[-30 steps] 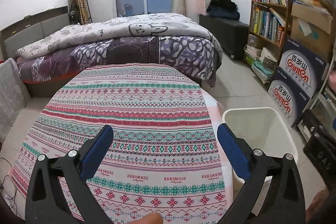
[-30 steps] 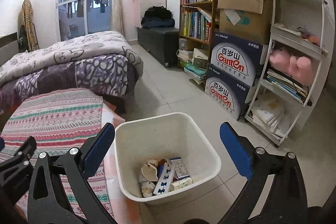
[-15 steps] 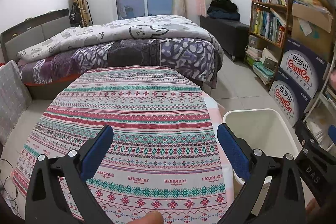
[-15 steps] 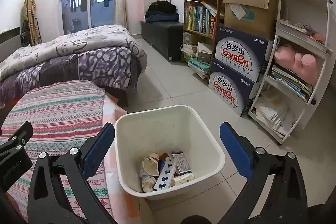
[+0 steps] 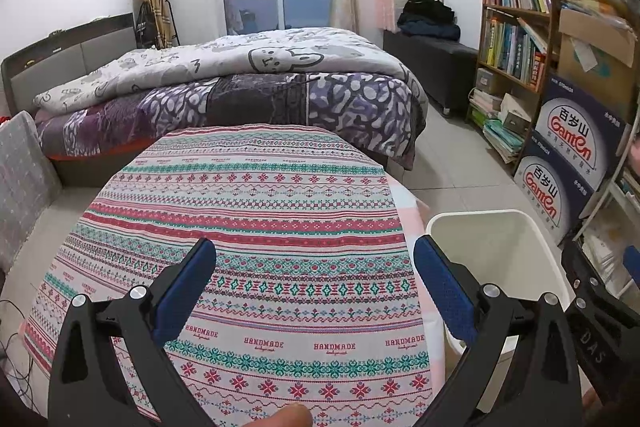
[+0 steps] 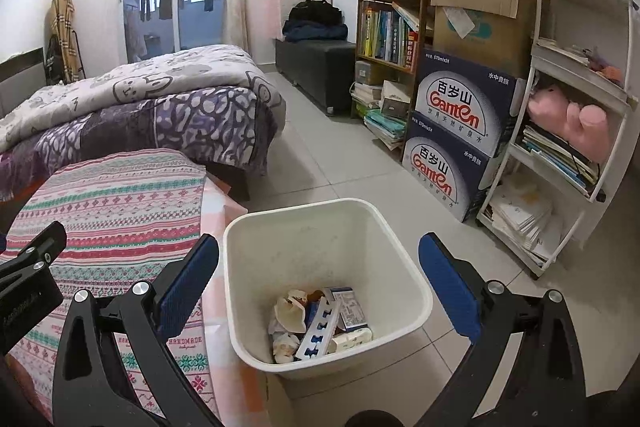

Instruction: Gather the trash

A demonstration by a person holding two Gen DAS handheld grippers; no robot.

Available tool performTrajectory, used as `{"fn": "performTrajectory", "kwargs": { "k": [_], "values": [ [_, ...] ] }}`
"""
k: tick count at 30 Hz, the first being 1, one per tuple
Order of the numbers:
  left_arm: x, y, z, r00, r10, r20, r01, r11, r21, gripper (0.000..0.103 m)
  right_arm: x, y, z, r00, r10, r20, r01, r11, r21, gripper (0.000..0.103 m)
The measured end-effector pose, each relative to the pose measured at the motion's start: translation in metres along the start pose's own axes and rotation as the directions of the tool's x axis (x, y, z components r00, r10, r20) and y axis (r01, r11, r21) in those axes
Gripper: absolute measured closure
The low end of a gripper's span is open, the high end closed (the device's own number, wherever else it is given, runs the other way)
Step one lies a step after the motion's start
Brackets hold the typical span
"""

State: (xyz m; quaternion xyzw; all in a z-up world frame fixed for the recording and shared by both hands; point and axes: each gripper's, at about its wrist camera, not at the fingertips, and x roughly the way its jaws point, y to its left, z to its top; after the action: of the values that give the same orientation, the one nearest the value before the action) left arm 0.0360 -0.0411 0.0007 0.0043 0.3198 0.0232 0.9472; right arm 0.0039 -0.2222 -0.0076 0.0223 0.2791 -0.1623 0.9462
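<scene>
A white trash bin (image 6: 404, 267) stands on the floor beside the round table (image 6: 120, 203). Inside it lie crumpled paper, small boxes and a white-and-blue strip of trash (image 6: 320, 323). My right gripper (image 6: 318, 283) is open and empty, held above the bin. My left gripper (image 5: 314, 287) is open and empty, held above the table (image 5: 248, 211) with its patterned cloth. The bin (image 5: 532, 247) shows at the right in the left wrist view. No trash shows on the tabletop.
A bed (image 5: 240, 83) stands behind the table. A bookshelf (image 6: 396, 11), stacked blue water boxes (image 6: 456, 135) and a white rack (image 6: 576, 115) line the right wall. Tiled floor (image 6: 320, 155) runs between bed and shelves. A grey cushion (image 5: 20, 171) sits at left.
Both views have drifted slightly back and up; the bin sits a little lower and nearer in the right wrist view. Both grippers stay open and empty.
</scene>
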Motion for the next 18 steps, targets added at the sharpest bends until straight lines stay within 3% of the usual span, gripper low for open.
{"fn": "performTrajectory", "kwargs": {
  "k": [18],
  "values": [
    [0.0020,0.0006,-0.0003,1.000,0.004,-0.004,-0.004,1.000,0.001,0.007,0.0021,0.0034,-0.0028,1.000,0.013,-0.011,-0.013,1.000,-0.011,0.007]
  ]
}}
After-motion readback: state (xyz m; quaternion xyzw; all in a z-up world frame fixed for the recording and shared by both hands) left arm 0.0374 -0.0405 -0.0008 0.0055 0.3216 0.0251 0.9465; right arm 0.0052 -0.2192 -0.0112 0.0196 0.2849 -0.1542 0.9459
